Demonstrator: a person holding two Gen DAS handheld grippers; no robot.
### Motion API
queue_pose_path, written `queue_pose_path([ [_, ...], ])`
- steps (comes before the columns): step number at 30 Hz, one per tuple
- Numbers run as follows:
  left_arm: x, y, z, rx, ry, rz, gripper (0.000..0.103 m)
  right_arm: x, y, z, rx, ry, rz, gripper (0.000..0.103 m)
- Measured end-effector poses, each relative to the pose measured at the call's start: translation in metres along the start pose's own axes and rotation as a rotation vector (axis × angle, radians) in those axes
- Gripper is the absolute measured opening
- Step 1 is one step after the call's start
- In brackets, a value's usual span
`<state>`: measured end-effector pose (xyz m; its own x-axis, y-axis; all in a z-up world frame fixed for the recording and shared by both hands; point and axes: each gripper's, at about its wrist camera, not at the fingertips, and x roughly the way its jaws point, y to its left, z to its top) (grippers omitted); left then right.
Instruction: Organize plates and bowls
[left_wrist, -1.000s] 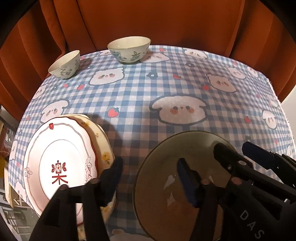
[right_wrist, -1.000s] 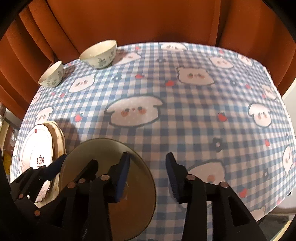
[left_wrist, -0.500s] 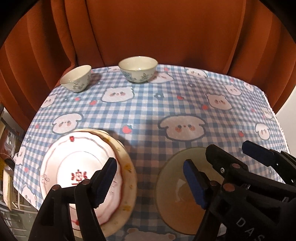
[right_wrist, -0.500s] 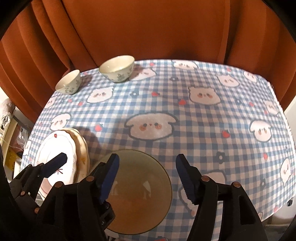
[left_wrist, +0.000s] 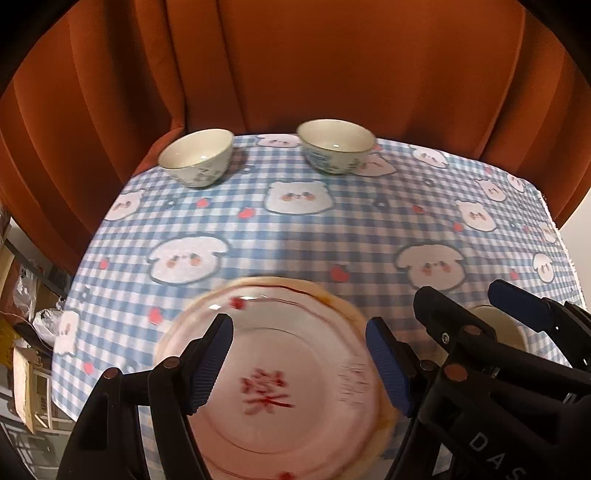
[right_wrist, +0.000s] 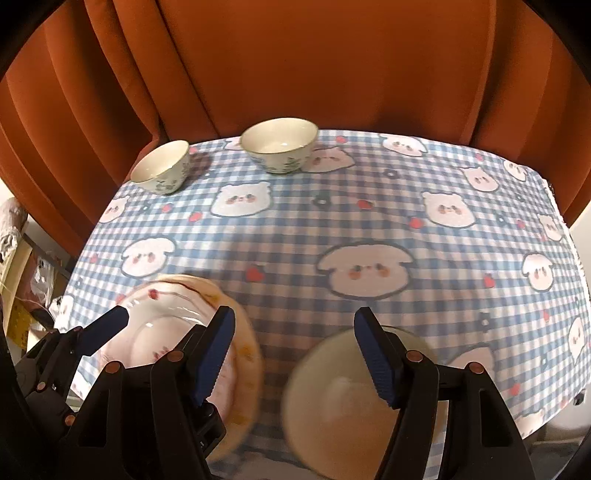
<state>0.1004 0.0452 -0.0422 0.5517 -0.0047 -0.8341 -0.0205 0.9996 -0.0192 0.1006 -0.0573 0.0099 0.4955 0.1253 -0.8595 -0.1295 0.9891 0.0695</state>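
The checked tablecloth (right_wrist: 369, 221) carried everything. Nearest me sat the stacked plates (left_wrist: 288, 369) and, just right of them, the glass plate (right_wrist: 340, 398). Two bowls (left_wrist: 334, 151) stood well apart at the far edge. My left gripper (left_wrist: 299, 362) hung over the stack, spread wide, holding nothing; my right gripper (right_wrist: 295, 354) gaped empty too. I judged the glass plate should go on the stack: grip its rim squarely, lift level.

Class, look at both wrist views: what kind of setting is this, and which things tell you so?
Probably a home dining corner: a table under a checked cartoon tablecloth, ceramic bowls and stacked plates, an orange curtain behind.
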Motion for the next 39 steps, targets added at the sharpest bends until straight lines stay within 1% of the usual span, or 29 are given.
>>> queue_pose_path([
  [5, 0.005, 0.041, 0.007, 0.003, -0.002, -0.01, 0.076, 0.007, 0.036, 0.009, 0.014, -0.007, -0.003, 0.071],
  [14, 0.022, 0.1, 0.025, 0.041, -0.023, -0.013, 0.075, 0.029, 0.098, 0.025, 0.055, -0.031, -0.034, 0.071],
  [18, 0.033, 0.118, 0.036, 0.068, -0.035, 0.002, 0.075, 0.039, 0.12, 0.034, 0.081, -0.042, -0.044, 0.071],
  [20, 0.038, 0.127, 0.043, 0.066, -0.032, 0.009, 0.075, 0.045, 0.13, 0.04, 0.079, -0.039, -0.051, 0.071],
  [25, 0.051, 0.15, 0.065, 0.056, -0.036, 0.026, 0.075, 0.063, 0.151, 0.062, 0.086, -0.043, -0.043, 0.071],
  [30, 0.068, 0.166, 0.093, 0.044, -0.047, 0.042, 0.075, 0.085, 0.167, 0.09, 0.124, -0.065, -0.053, 0.071],
  [35, 0.084, 0.178, 0.121, 0.05, -0.079, 0.054, 0.075, 0.104, 0.178, 0.119, 0.131, -0.094, -0.061, 0.071],
  [37, 0.092, 0.181, 0.131, 0.053, -0.082, 0.062, 0.068, 0.113, 0.182, 0.129, 0.126, -0.097, -0.059, 0.071],
  [39, 0.1, 0.183, 0.139, 0.056, -0.078, 0.073, 0.067, 0.126, 0.185, 0.142, 0.118, -0.09, -0.058, 0.071],
])
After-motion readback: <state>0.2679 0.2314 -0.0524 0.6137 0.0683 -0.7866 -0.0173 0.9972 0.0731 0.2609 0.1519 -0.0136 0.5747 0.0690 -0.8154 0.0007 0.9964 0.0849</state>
